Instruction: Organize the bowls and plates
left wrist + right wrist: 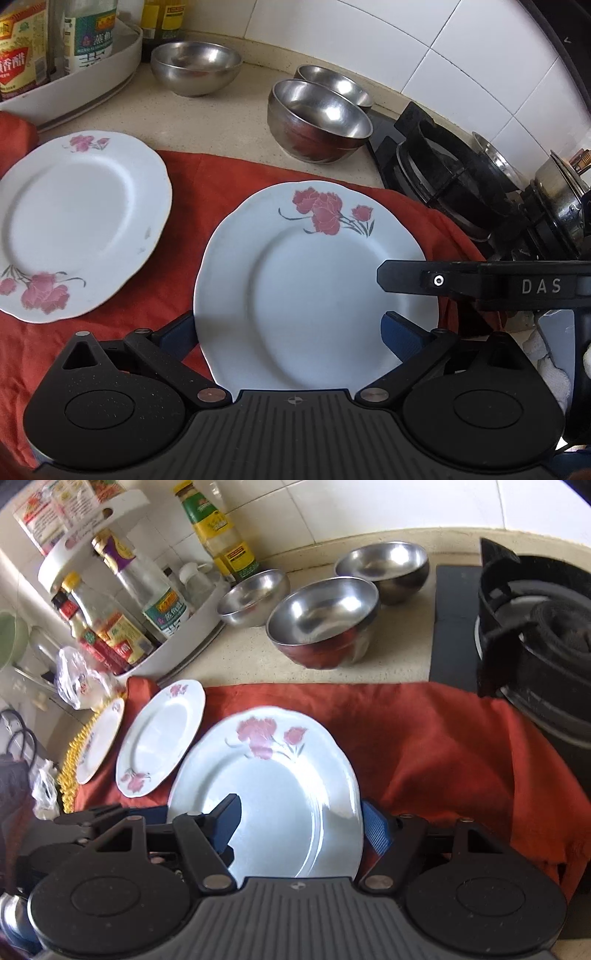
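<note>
Both hand-held grippers — left [291, 332] and right [301, 827] — are sitting spread wide around the floral plate [314, 280], grasping nothing, steel bowls [317, 118] at twelve o'clock.

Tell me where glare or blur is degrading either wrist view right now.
Left wrist view: the far plate is motion-smeared, the near plate sharp; highlights glint in the steel bowls. Right wrist view: bright window glare washes the near plate's right side, and the bottles at the left edge are soft and fisheye-bent.
</note>
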`<state>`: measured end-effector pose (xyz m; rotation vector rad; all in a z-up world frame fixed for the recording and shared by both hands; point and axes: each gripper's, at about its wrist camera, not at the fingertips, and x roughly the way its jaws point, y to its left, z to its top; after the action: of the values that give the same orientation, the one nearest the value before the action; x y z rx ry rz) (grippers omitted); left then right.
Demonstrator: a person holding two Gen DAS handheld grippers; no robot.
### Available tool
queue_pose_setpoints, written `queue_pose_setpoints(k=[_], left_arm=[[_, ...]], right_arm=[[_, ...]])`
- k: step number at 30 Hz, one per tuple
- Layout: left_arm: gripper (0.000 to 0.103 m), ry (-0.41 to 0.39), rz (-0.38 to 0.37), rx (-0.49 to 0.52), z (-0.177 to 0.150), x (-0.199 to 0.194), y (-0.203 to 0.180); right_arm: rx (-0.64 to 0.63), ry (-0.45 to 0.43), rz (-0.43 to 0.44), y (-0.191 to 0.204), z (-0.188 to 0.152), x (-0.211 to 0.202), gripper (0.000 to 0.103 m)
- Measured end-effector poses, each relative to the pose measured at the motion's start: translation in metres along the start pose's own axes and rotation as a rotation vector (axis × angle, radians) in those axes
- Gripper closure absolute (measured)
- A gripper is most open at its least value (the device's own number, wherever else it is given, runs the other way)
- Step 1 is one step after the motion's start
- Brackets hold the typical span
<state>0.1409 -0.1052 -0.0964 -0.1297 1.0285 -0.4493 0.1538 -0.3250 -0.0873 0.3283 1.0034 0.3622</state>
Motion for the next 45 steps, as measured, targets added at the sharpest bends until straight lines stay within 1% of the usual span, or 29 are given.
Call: queue_pose_setpoints(k=[3, 5, 6, 7, 8, 9, 11, 14, 16, 17, 19, 21, 23, 27, 29, 32, 36, 40, 42, 43, 44, 45], left_arm=[[0.001, -0.003, 0.025, -0.021, 0.003, -0.002, 0.007], [0.004, 0.019, 0.034, -0.035, 0.005, -0.001, 0.01], [0.006, 0.018, 0.051, -0.034, 0.005, -0.004, 0.011], [0.006, -0.003, 0.062, -0.031, 0.004, -0.009, 0.013], [0.005, -0.025, 0.076, -0.026, 0.003, -0.017, 0.014], [0.004, -0.042, 0.095, -0.024, 0.003, -0.023, 0.016], [0.001, -0.084, 0.133, -0.04, 0.003, -0.038, 0.025], [0.001, -0.127, 0.186, -0.109, 0.006, -0.053, 0.049], [0.001, -0.149, 0.221, -0.175, 0.009, -0.059, 0.07], [0.001, -0.15, 0.23, -0.21, 0.011, -0.061, 0.081], [0.001, -0.145, 0.246, -0.271, 0.014, -0.06, 0.102], [0.001, -0.128, 0.245, -0.319, 0.018, -0.056, 0.118], [0.001, -0.115, 0.228, -0.339, 0.02, -0.053, 0.128], [0.001, -0.098, 0.221, -0.32, 0.019, -0.047, 0.136], [0.001, -0.089, 0.207, -0.334, 0.018, -0.044, 0.144], [0.001, -0.09, 0.19, -0.356, 0.02, -0.042, 0.152], [0.001, -0.096, 0.181, -0.342, 0.026, -0.037, 0.154], [0.001, -0.108, 0.18, -0.354, 0.032, -0.036, 0.16], [0.001, -0.113, 0.183, -0.352, 0.034, -0.036, 0.162], [0.001, -0.116, 0.189, -0.347, 0.035, -0.035, 0.162], [0.001, -0.12, 0.196, -0.344, 0.036, -0.034, 0.162], [0.0, -0.127, 0.204, -0.342, 0.037, -0.034, 0.163]], right_arm=[[-0.003, 0.029, 0.03, 0.001, 0.005, 0.013, 0.034], [0.01, 0.045, 0.028, -0.004, 0.011, 0.017, 0.034], [-0.005, 0.022, 0.016, -0.006, 0.014, 0.014, 0.034], [-0.028, -0.011, -0.011, -0.007, 0.018, 0.01, 0.034], [-0.051, -0.041, -0.045, -0.007, 0.023, 0.006, 0.034], [-0.064, -0.06, -0.057, -0.007, 0.028, 0.003, 0.034], [-0.068, -0.071, -0.023, -0.004, 0.037, 0.002, 0.034], [-0.123, -0.061, 0.014, 0.019, 0.046, 0.017, 0.034], [-0.147, -0.052, 0.058, 0.038, 0.051, 0.029, 0.034], [-0.161, -0.051, 0.073, 0.048, 0.053, 0.035, 0.034], [-0.186, -0.056, 0.078, 0.067, 0.057, 0.047, 0.034], [-0.201, -0.046, 0.078, 0.083, 0.062, 0.063, 0.034], [-0.195, -0.024, 0.064, 0.094, 0.067, 0.08, 0.034], [-0.213, 0.013, 0.052, 0.111, 0.072, 0.103, 0.034], [-0.208, 0.034, 0.046, 0.115, 0.073, 0.112, 0.034], [-0.204, 0.052, 0.062, 0.119, 0.074, 0.12, 0.035], [-0.195, 0.077, 0.063, 0.123, 0.077, 0.129, 0.035], [-0.201, 0.088, 0.095, 0.126, 0.078, 0.132, 0.041], [-0.197, 0.112, 0.105, 0.126, 0.078, 0.14, 0.045], [-0.195, 0.101, 0.11, 0.126, 0.078, 0.141, 0.049], [-0.195, 0.111, 0.12, 0.127, 0.08, 0.142, 0.054], [-0.185, 0.115, 0.127, 0.126, 0.081, 0.143, 0.055]])
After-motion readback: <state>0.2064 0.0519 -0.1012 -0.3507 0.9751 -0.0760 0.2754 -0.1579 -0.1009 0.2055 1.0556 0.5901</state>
